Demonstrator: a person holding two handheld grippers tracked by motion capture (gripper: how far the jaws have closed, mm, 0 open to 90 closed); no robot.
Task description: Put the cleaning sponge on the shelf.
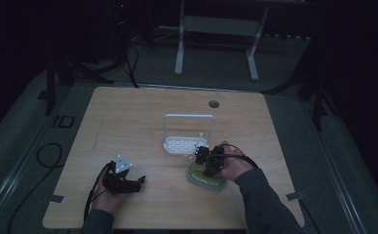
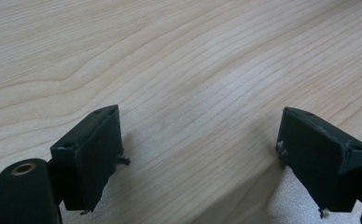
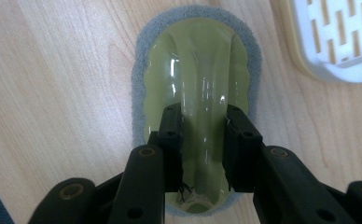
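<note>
A scrubbing pad (image 3: pixel 198 60) with a glossy olive-green plastic grip and a grey felt rim lies flat on the wooden table (image 1: pixel 128 122), right of centre near the front. My right gripper (image 3: pixel 203 140) comes down on it from above, its two black jaws pressed against both sides of the raised green ridge. In the high view the right gripper (image 1: pixel 209 163) covers much of the pad (image 1: pixel 204 181). My left gripper (image 1: pixel 139 182) rests low over bare wood at the front left. Its jaws (image 2: pixel 200 154) stand wide apart with nothing between them.
A white slotted rack (image 1: pixel 187 144) with a tall wire handle stands just behind the pad; its corner (image 3: pixel 337 37) is close to the pad's far right. A round cable hole (image 1: pixel 214 104) is near the table's back edge. Cables trail off the left side.
</note>
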